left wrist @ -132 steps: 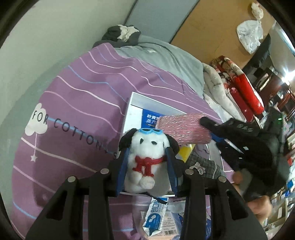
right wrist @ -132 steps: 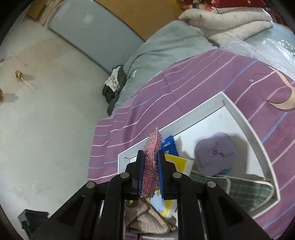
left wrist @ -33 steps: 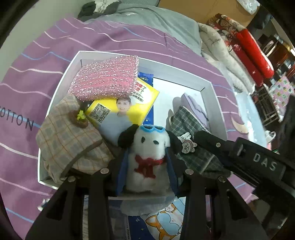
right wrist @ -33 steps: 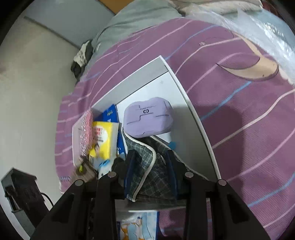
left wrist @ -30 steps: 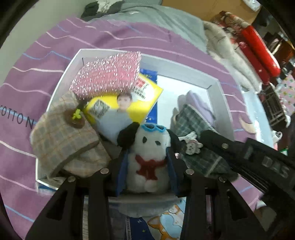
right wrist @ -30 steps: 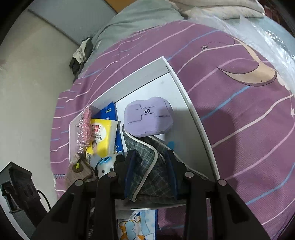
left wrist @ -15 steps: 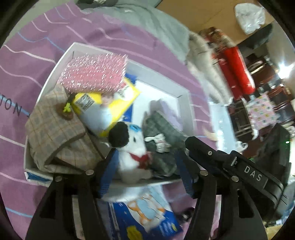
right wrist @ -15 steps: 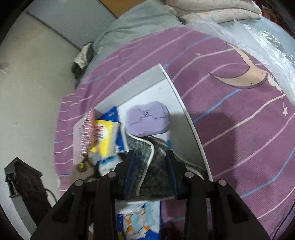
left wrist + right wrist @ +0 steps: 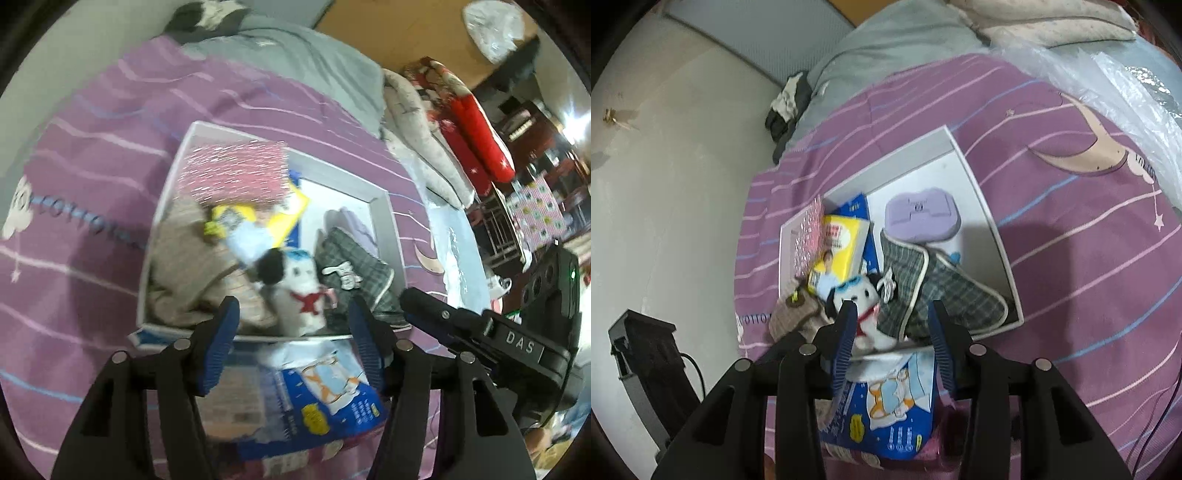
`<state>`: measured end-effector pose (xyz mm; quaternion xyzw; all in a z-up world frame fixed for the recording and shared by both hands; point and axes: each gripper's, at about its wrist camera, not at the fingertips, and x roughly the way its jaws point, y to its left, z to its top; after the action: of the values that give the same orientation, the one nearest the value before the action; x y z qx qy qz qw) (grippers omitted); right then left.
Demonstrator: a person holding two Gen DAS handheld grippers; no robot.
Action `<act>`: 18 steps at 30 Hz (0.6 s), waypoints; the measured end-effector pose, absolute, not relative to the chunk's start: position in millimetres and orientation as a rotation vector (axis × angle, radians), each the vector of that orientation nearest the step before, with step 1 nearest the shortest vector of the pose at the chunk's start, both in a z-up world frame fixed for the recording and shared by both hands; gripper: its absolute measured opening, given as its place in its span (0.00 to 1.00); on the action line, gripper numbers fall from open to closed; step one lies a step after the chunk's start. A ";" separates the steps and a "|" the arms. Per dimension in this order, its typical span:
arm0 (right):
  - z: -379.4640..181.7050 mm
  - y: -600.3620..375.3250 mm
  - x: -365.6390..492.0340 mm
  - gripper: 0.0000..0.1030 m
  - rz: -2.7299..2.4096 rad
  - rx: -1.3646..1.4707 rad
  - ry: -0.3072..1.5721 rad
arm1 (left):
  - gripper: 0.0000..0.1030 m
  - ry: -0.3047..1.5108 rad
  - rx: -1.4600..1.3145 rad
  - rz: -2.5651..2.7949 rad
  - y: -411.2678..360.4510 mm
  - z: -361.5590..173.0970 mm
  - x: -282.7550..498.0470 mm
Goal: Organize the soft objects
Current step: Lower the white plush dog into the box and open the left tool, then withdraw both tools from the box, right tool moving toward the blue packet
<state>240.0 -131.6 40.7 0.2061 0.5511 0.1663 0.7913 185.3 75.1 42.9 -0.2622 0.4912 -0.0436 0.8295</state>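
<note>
A white plush dog point(image 9: 299, 291) with a red scarf stands in the white box point(image 9: 380, 206), near its front edge. My left gripper point(image 9: 293, 306) is open just behind the dog; its jaws are closing, the pads not touching it. A green plaid cloth point(image 9: 956, 295) lies in the box beside the dog point(image 9: 864, 295). My right gripper point(image 9: 892, 306) hovers above the box's point(image 9: 993, 236) front edge, jaws opening, gripping nothing. The box also holds a pink glitter cloth point(image 9: 236, 173), a yellow tissue pack point(image 9: 838, 247), a purple pack point(image 9: 921, 214) and a brown plaid cloth point(image 9: 184, 266).
The box sits on a purple striped bedspread point(image 9: 1071, 258). A blue cartoon-printed pack point(image 9: 325, 391) lies in front of the box, under both grippers. Grey bedding point(image 9: 295, 55) and red quilts point(image 9: 472, 125) lie beyond. A clear plastic sheet point(image 9: 1108, 74) covers the far right.
The left gripper let go of the plush dog, opened and drew back upward; the dog stays in the box. The right gripper released the green plaid cloth and rose.
</note>
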 end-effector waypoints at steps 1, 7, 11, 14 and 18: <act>40.5 -130.4 239.3 0.38 0.374 0.449 1.200 | 0.57 1.046 -0.566 -0.090 79.5 43.0 183.1; 39.2 -120.9 235.3 0.38 0.416 0.464 1.244 | 0.55 1.071 -0.587 -0.041 94.4 38.2 177.9; 36.3 -110.6 234.9 0.38 0.432 0.450 1.266 | 0.53 1.103 -0.574 -0.037 92.2 34.2 178.5; 31.7 -105.2 234.3 0.38 0.424 0.450 1.271 | 0.53 1.123 -0.553 -0.043 88.9 32.2 178.9; 27.5 -98.9 231.9 0.38 0.433 0.434 1.278 | 0.53 1.140 -0.533 -0.051 87.9 30.4 178.1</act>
<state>231.9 -98.9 27.5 0.1993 0.5868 0.1987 0.7592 178.1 87.9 30.4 -0.2492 0.5330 -0.0238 0.8082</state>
